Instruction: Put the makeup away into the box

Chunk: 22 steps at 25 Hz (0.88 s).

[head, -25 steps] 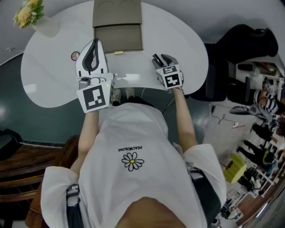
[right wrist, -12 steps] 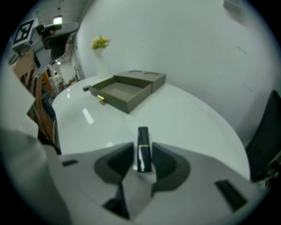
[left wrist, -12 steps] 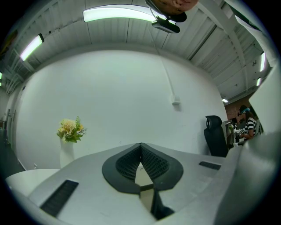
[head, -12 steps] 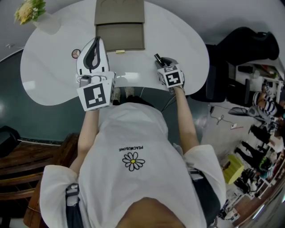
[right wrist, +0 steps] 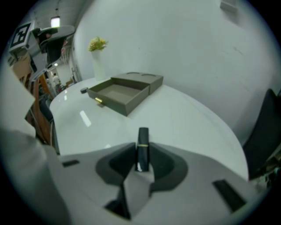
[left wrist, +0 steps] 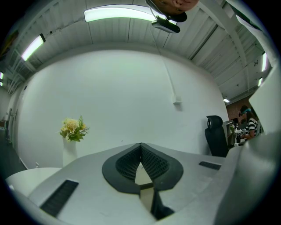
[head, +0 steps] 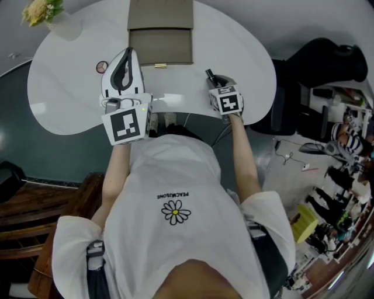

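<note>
In the head view, the white table (head: 70,99) carries an open taupe box (head: 160,47) at the middle of its far edge, its lid (head: 160,14) laid back beyond it. A vase of yellow flowers (head: 44,11) stands at the far left corner. A small round item (head: 101,67) lies left of the box, just beside the left gripper (head: 125,58). That gripper hangs over the left half of the table and points toward the far edge. The right gripper (head: 214,80) is over the near edge on the right side, tilted downward. A black lipstick (head: 208,74) sticks out from its tips, well apart from the box. A black chair (head: 327,58) stands off the table's right edge.

In the left gripper view, the left gripper (left wrist: 140,147) has its jaws clenched together, pads meeting with nothing between them. Beyond them stand the vase of flowers (left wrist: 72,132), a white wall (left wrist: 131,88) and the chair (left wrist: 215,140).

In the right gripper view, the right gripper (right wrist: 141,154) has just been closing its jaws. The lipstick (right wrist: 142,140), a black tube with a thin gold band, stands between them with a pad pressed against each side of its lower end. Its other end points out over the table (right wrist: 184,118). The box (right wrist: 125,94) sits farther off toward the far edge, empty inside, with a gold clasp (right wrist: 99,101) on its near wall. The flowers (right wrist: 97,44) are behind it.
</note>
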### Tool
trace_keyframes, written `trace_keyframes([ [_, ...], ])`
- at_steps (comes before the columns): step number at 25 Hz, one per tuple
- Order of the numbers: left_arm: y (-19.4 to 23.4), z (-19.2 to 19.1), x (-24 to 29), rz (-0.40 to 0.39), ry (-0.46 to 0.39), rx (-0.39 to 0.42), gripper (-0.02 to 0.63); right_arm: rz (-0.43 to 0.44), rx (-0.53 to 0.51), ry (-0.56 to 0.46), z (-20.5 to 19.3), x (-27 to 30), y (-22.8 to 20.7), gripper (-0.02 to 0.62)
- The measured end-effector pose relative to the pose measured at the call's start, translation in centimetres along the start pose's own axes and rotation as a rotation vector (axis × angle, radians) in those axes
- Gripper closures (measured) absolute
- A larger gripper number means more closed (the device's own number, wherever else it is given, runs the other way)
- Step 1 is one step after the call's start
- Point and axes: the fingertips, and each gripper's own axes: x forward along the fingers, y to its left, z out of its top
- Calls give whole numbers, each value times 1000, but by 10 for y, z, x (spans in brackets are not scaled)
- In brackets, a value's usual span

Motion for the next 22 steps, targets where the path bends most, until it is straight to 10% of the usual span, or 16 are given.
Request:
trace_keyframes([
  [11,14,28,0,49,-22,-32,586,-205,43,-329,122,-86,-16,480],
  [22,-6,58,-3,22,-78,-37,586,-165,187,-733,212,-194,74,480],
])
